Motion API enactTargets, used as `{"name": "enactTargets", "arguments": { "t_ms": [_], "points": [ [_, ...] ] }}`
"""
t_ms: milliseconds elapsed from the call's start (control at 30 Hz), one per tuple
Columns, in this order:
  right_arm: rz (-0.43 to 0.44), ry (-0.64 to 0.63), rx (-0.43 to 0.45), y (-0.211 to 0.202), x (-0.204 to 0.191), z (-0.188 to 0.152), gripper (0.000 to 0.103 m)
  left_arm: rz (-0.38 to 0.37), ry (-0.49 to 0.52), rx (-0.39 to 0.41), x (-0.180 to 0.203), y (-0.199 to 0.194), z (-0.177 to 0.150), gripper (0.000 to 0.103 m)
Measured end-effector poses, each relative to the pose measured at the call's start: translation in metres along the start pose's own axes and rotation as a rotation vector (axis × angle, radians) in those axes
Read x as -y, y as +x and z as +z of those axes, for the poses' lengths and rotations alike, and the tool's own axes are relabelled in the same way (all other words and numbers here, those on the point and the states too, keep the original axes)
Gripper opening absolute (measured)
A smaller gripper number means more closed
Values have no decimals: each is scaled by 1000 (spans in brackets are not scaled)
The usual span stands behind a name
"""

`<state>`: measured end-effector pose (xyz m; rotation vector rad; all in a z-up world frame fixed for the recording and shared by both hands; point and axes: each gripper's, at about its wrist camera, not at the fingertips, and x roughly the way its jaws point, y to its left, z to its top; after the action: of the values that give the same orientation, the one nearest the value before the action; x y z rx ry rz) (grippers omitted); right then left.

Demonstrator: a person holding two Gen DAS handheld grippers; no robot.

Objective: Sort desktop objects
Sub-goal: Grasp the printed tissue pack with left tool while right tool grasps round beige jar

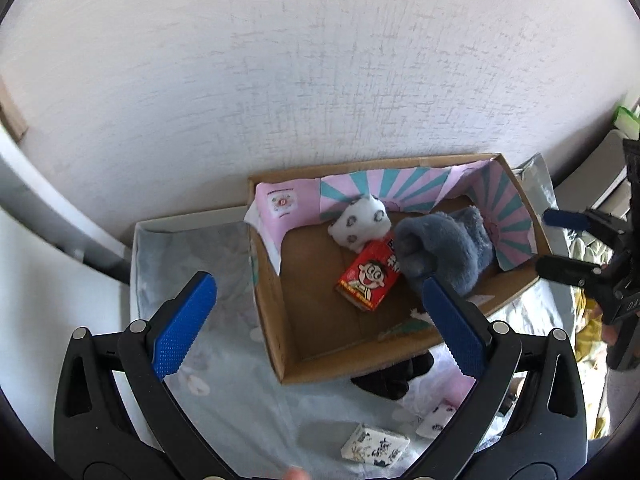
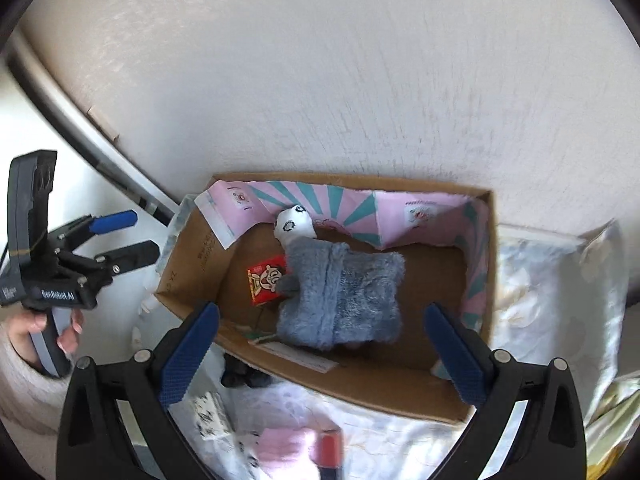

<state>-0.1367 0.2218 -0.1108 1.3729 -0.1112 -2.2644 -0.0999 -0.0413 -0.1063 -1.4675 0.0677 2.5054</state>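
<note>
1. The left gripper (image 1: 320,316) hangs above the near-left part of the cardboard box (image 1: 276,320), its blue-padded jaws spread wide with nothing between them.
2. The right gripper (image 2: 322,344) hangs over the box's near wall (image 2: 360,384), jaws likewise wide apart and holding nothing.
3. Ahead of the left gripper, inside the box, lies a red drink carton (image 1: 370,280) with a cartoon face, tilted on the brown floor.
4. Just beyond that carton sits a small white patterned bundle (image 1: 360,224), touching the carton's far end.
5. A grey-blue fluffy item (image 2: 340,300) lies directly ahead of the right gripper, between its fingers in that view, overlapping the carton's edge.
6. Pink and teal striped paper (image 1: 400,188) lines the box's far walls.
7. Near the left gripper's base, outside the box, a white printed packet (image 1: 374,446) rests on the pale patterned cloth (image 1: 224,360); a dark object (image 1: 394,376) lies against the box's near wall.
8. A hand (image 2: 52,332) grips the left gripper's handle, seen to the left of the right gripper.
</note>
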Motion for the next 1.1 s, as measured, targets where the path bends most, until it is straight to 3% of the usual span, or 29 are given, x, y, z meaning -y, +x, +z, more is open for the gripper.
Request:
{"name": "enactTargets", "arguments": {
  "t_ms": [167,400,633,933,1100],
  "points": [
    [-78,-61,132,-40,-12,-9,103,-4,23,39,2,-19,-16,103],
    [-88,-19,118,-52,-11,-33,102,-23,29,61,5,-37,-44,103],
    [-183,-64,93,-63,-23,-75,102,-45,42,73,6,-50,-88,103],
    [-248,-55,76,-69,-17,-145,102,-65,67,141,21,-44,-157,103],
    [-266,-55,41,-62,-8,-184,102,-58,118,132,36,-25,-195,103]
  ]
}}
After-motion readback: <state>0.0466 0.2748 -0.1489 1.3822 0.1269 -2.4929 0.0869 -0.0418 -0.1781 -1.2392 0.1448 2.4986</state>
